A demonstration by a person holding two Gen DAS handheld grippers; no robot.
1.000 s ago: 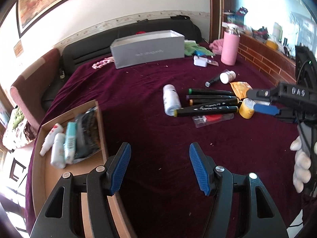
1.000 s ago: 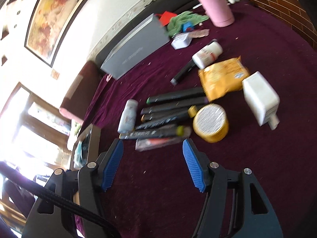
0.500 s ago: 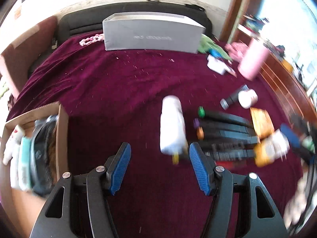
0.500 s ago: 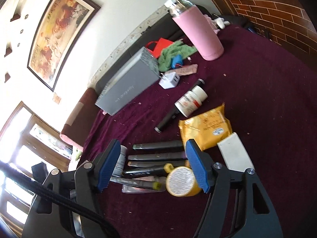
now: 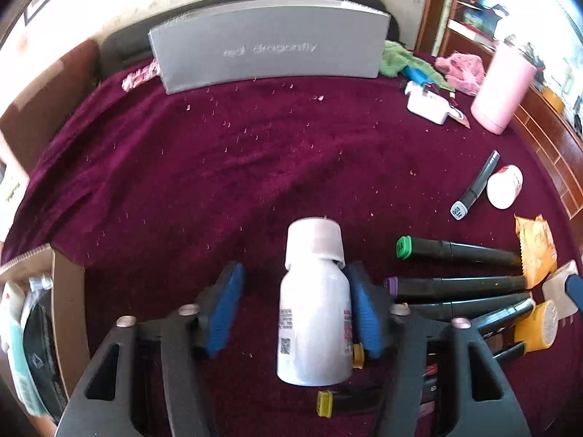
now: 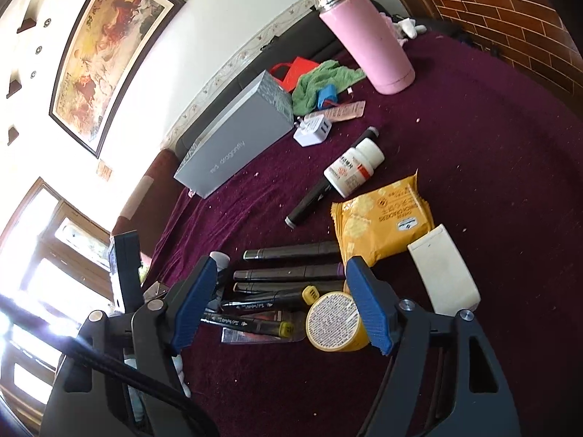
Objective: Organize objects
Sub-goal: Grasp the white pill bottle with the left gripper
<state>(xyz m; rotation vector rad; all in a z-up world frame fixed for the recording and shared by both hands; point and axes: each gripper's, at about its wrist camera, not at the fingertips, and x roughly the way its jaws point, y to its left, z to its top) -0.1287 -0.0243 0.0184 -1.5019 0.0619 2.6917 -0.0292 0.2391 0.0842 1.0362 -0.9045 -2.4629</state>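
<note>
The white bottle (image 5: 313,313) lies on the maroon cloth (image 5: 218,167) between the left gripper (image 5: 295,313)'s blue pads, long axis running away from the camera, cap at the far end. The jaws are closing — the right pad touches the bottle's side, the left pad stands apart. Just right lies a row of markers (image 5: 455,284), caps toward the bottle. At the left edge, a cardboard box (image 5: 69,291) holds tubes and a dark pouch. The right gripper (image 6: 280,302) is opening wide over the markers and a yellow jar (image 6: 335,322) — gripping nothing.
</note>
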